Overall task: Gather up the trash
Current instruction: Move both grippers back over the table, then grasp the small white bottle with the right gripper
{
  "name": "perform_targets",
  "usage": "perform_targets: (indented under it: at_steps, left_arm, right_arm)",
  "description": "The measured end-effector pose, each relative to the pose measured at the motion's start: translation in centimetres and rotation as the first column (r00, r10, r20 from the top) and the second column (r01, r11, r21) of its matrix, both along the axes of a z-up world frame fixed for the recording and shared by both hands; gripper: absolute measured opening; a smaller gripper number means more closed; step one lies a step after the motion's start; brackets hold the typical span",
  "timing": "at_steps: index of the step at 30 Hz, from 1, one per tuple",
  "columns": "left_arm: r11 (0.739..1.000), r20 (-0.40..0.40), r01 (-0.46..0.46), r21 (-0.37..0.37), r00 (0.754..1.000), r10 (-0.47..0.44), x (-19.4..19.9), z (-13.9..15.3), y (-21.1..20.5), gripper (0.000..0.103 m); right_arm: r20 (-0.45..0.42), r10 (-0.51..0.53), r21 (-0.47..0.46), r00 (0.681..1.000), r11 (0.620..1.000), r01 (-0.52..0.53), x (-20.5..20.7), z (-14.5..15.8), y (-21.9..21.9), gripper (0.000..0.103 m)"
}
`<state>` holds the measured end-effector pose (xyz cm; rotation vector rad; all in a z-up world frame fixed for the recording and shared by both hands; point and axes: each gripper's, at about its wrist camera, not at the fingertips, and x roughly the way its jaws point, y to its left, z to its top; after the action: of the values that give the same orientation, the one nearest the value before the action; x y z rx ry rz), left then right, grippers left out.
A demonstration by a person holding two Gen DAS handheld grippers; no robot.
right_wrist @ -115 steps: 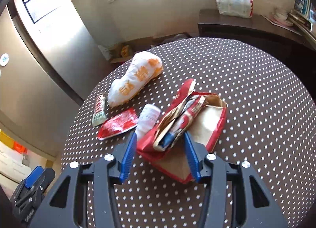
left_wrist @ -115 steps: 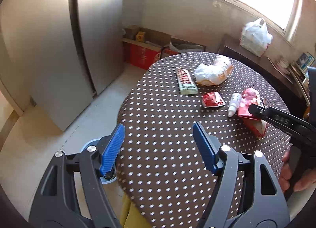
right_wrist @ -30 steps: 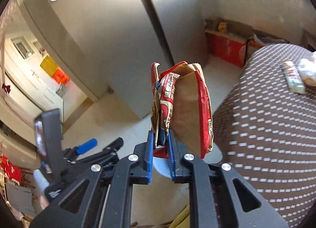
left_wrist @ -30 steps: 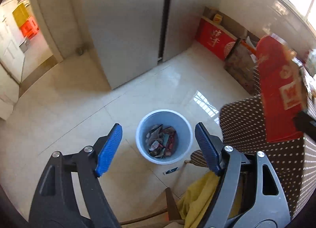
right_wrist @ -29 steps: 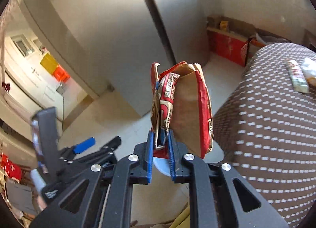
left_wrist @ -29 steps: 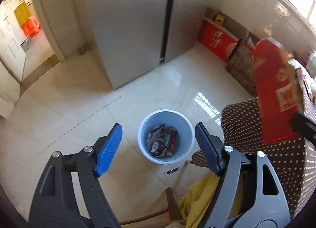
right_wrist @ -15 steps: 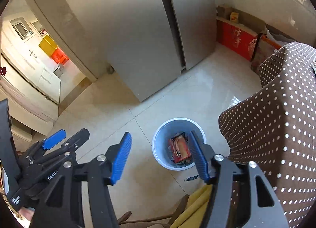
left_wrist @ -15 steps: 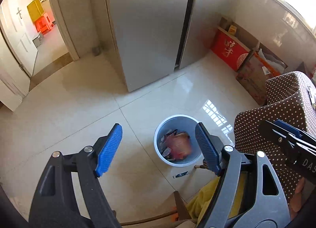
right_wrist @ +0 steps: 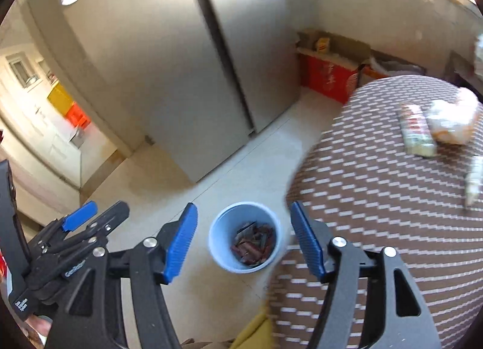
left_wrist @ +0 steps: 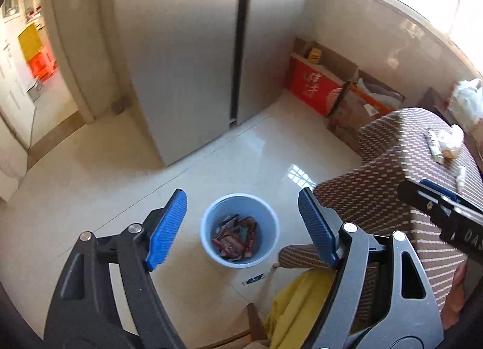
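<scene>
Below both gaping claws (empty) stands a trash-filled bin (left_wrist: 240,229).

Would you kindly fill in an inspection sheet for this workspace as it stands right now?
Surface: round table under a brown dotted cloth; pale tiled floor beside it.
Job's things: blue bin on the floor, holding wrappers; on the table lie a long green-edged packet, a white plastic bag touching it, and a small white item, blurred.
Clutter: scrap on the floor beside the bin; yellow cloth under the table's edge.
Grippers: left gripper open, empty; right gripper open, empty.
Cables: nothing seen.
Surroundings: steel fridge, red box, doorway.
</scene>
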<state>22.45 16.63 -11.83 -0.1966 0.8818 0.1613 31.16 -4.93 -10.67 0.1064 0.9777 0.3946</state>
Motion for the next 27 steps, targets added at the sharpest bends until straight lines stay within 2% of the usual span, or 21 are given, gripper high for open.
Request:
perform_targets:
  at_steps: [6, 10, 14, 18, 21, 22, 24, 25, 27]
  left_arm:
    - [0.997, 0.018, 0.082, -0.001, 0.996, -0.082, 1.0, 1.3, -4.4, 0.078]
    - [0.990, 0.028, 0.143, 0.004, 0.989, -0.143, 1.7, 2.2, -7.3, 0.082]
    - [0.976, 0.057, 0.213, 0.043, 0.975, -0.215, 1.8, 3.2, -10.2, 0.084]
    - [0.963, 0.062, 0.265, 0.059, 0.961, -0.268, 2.4, 3.9, -12.9, 0.087]
    - [0.953, 0.054, 0.297, 0.065, 0.952, -0.300, 3.3, 4.1, -15.1, 0.087]
    - [0.948, 0.051, 0.311, 0.062, 0.948, -0.314, 3.7, 4.2, -16.0, 0.088]
    - [0.942, 0.041, 0.330, 0.058, 0.942, -0.332, 4.3, 4.1, -17.1, 0.089]
    - [0.938, 0.032, 0.343, 0.055, 0.938, -0.345, 4.8, 4.0, -17.9, 0.089]
    - [0.929, 0.023, 0.366, 0.044, 0.930, -0.368, 5.7, 3.9, -19.2, 0.089]
  right_arm:
    - [0.025, -0.160, -0.032, 0.987, 0.986, 0.161, 1.5, 0.9, -7.9, 0.071]
    - [0.033, -0.289, -0.075, 0.957, 0.954, 0.291, 2.8, 1.0, -13.7, 0.073]
    - [-0.007, -0.399, -0.076, 0.917, 0.915, 0.397, 4.0, 0.5, -19.5, 0.073]
    - [-0.014, -0.435, -0.097, 0.900, 0.897, 0.432, 4.8, -0.2, -21.9, 0.073]
    - [-0.045, -0.415, -0.113, 0.909, 0.906, 0.409, 5.9, -1.3, -22.4, 0.072]
    - [-0.051, -0.406, -0.115, 0.912, 0.910, 0.399, 6.1, -1.8, -22.5, 0.065]
    - [-0.028, -0.410, -0.132, 0.912, 0.906, 0.403, 6.0, -2.0, -22.4, 0.041]
    - [-0.033, -0.393, -0.126, 0.919, 0.914, 0.386, 6.0, -2.1, -22.5, 0.025]
    - [-0.038, -0.390, -0.074, 0.920, 0.919, 0.387, 5.9, -2.3, -23.5, 0.025]
